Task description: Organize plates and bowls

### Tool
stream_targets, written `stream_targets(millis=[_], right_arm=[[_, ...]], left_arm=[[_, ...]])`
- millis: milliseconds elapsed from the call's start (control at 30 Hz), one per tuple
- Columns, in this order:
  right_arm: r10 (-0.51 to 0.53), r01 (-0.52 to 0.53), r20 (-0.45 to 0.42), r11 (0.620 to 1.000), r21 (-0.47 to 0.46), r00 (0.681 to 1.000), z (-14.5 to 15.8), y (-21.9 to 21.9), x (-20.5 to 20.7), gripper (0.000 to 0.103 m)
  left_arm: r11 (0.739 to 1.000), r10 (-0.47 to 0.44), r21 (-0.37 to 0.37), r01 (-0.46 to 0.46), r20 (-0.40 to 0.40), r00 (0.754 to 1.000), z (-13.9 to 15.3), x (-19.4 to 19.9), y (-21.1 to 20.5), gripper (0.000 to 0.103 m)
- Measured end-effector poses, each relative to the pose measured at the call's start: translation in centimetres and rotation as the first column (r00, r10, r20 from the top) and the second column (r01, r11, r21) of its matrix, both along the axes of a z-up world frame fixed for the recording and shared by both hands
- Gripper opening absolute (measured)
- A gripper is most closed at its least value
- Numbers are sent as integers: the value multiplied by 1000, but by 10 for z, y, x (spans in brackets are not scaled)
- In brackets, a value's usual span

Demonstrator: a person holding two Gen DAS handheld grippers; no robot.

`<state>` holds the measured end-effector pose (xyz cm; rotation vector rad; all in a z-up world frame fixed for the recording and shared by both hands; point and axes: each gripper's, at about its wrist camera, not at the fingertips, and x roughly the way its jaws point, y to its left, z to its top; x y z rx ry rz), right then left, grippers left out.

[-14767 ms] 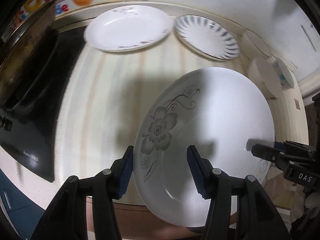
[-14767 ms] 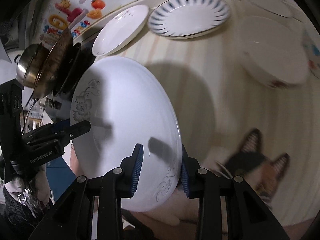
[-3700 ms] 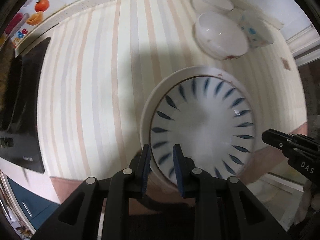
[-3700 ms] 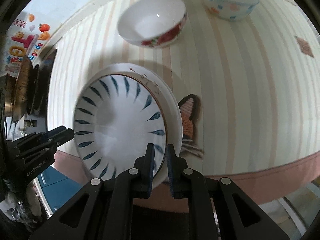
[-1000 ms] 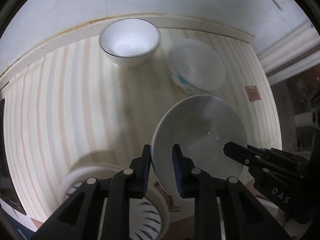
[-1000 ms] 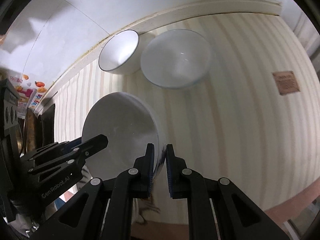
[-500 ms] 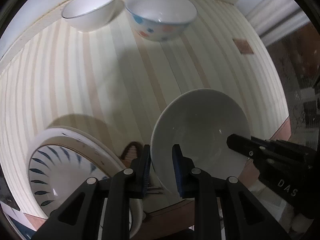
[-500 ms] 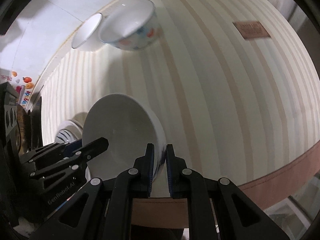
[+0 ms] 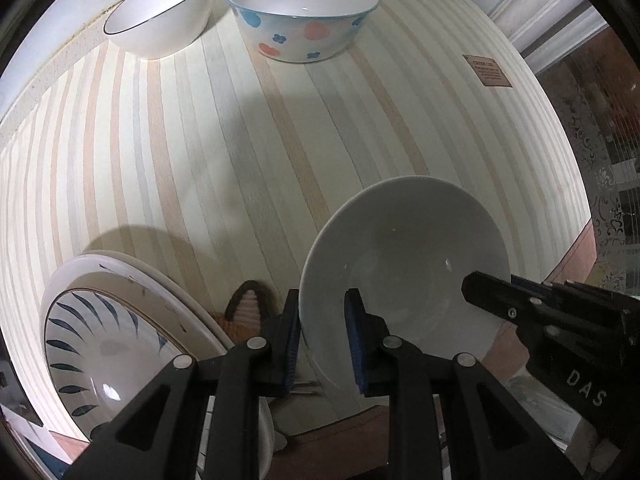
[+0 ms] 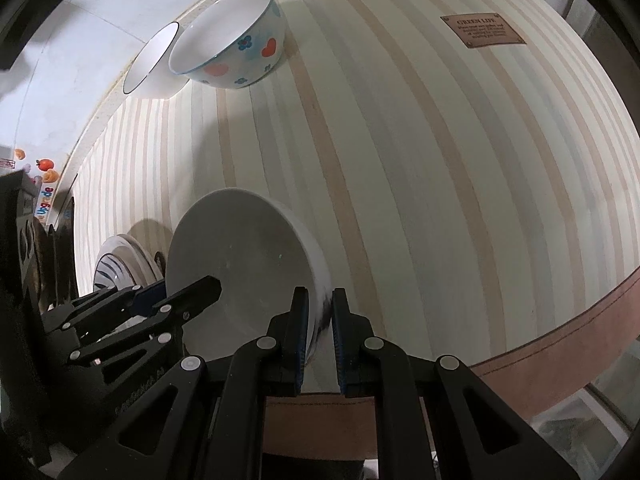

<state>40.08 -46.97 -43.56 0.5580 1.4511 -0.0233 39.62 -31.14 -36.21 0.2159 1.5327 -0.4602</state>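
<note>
Item: white bowl point(image 9: 404, 276), carried by both grippers over the near edge of the striped cloth point(image 9: 240, 152), just right of the plate stack point(image 9: 120, 332).

Left gripper point(image 9: 322, 336): jaws pinching the bowl's left rim.

Right gripper point(image 10: 320, 334): jaws nearly together, pinching the opposite rim.

Other stock: rimmed bowl point(image 9: 160, 12) and spotted bowl point(image 9: 304, 12), side by side at the far edge.

Handling: lower level, both sides together (a tilted rim may slip); let go only once the base is flat.
</note>
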Motion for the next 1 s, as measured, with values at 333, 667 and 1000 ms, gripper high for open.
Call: stream_targets(millis=[333,667,1000], right_arm=[[-30,30,-22,999,13,999,-2,-13,-13,13],[-57,56,8,998,41,998,27,-36,-5,14],[-106,105,201,994,15,974,73,-74,107,41]], left_arm=[[1000,-23,-5,23,-1,1000,-1,1,-14,19],[997,34,-68,-32,28,999,52,25,12,20],[982,178,-81,-169,114,977,53,164,7,32]])
